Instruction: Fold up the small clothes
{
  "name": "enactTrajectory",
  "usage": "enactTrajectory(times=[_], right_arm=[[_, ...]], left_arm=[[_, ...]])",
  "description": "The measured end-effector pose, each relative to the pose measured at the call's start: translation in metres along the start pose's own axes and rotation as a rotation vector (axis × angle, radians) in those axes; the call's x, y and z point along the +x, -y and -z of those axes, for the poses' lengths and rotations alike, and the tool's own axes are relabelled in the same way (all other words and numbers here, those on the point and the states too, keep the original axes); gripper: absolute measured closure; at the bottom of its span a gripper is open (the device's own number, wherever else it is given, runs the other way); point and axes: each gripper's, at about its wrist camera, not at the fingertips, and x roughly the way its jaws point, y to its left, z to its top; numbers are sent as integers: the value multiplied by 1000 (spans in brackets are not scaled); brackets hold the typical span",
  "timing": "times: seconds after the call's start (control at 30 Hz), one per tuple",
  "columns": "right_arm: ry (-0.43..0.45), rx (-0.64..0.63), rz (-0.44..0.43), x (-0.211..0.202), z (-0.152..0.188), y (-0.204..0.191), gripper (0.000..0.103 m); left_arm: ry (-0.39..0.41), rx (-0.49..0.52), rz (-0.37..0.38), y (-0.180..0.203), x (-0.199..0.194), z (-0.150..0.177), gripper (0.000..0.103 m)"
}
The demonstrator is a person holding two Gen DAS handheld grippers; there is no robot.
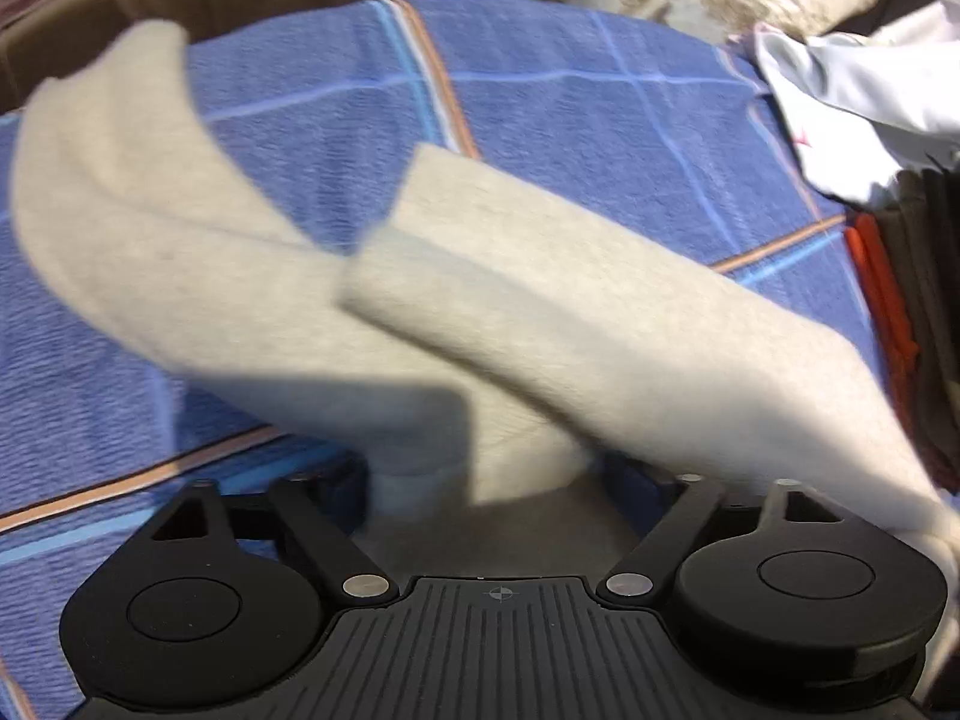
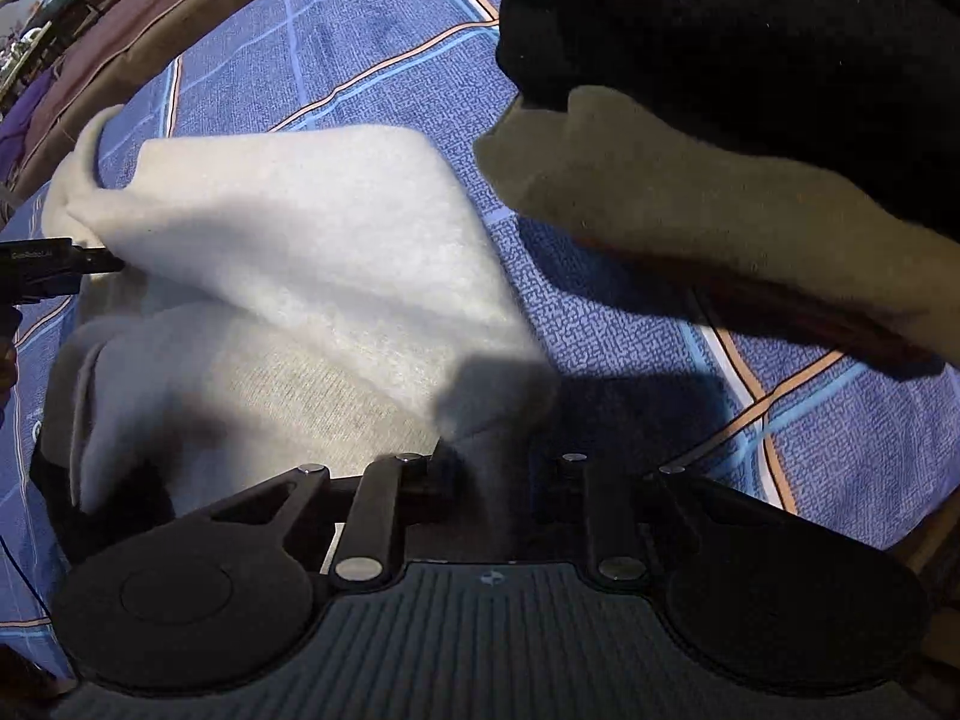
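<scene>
A cream knitted garment (image 1: pixel 540 300) hung just above the blue checked blanket (image 1: pixel 540 96), held at both ends. The left gripper (image 1: pixel 480 480) had its fingers pinching one edge; the right gripper (image 2: pixel 486 456) had its fingers pinching another fold (image 2: pixel 312 228). A pile of other clothes (image 1: pixel 870 96) lay at the blanket's far right edge.

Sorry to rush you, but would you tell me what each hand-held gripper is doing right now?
Left hand-held gripper: closed on the beige garment.
Right hand-held gripper: closed on the same beige garment, lifted over the blue checked cloth.
</scene>
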Motion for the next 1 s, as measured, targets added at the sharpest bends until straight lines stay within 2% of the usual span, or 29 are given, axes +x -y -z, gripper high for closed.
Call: enactTrajectory(times=[0.1,0.17,0.2,0.37,0.43,0.5,0.6,0.63,0.7,0.77,0.8,0.83,0.87,0.9,0.93,0.97,1.0], right_arm=[[19,34,-16,-1,-1,2,79],[33,35,-20,-3,-1,-1,81],[47,27,-28,-6,-2,-4,83],[179,-31,-128,-43,-29,-29,85],[242,-49,-202,-62,-49,-45,86],[306,-66,-272,-83,-68,-60,87],[454,-87,-368,-123,-91,-73,101],[510,-97,-385,-138,-98,-75,101],[579,-129,-418,-160,-111,-76,101],[541,-187,-419,-158,-127,-79,101],[537,-184,-386,-149,-127,-78,100],[512,-166,-359,-138,-127,-77,90],[452,-152,-353,-124,-130,-76,81],[388,-130,-366,-109,-131,-75,54],[353,-98,-383,-95,-123,-74,42],[333,-83,-390,-85,-118,-76,41],[276,-80,-404,-69,-115,-81,41]], left_arm=[[39,87,-41,22,-3,4,0],[84,59,-38,18,-16,8,19],[113,30,-23,13,-28,7,22],[303,16,-3,10,-108,2,23],[393,-45,-18,-2,-149,2,23],[506,-142,-51,-21,-196,8,23],[661,-294,-106,-52,-260,21,23],[712,-326,-145,-60,-285,29,23],[740,-297,-205,-63,-311,41,25],[708,-305,-258,-66,-313,51,19],[684,-324,-269,-69,-307,56,16],[662,-357,-287,-75,-298,62,11],[644,-391,-297,-80,-290,66,14],[623,-440,-300,-89,-281,73,12],[637,-479,-294,-96,-276,79,13],[656,-511,-281,-101,-272,83,13],[652,-540,-277,-106,-268,84,13]])
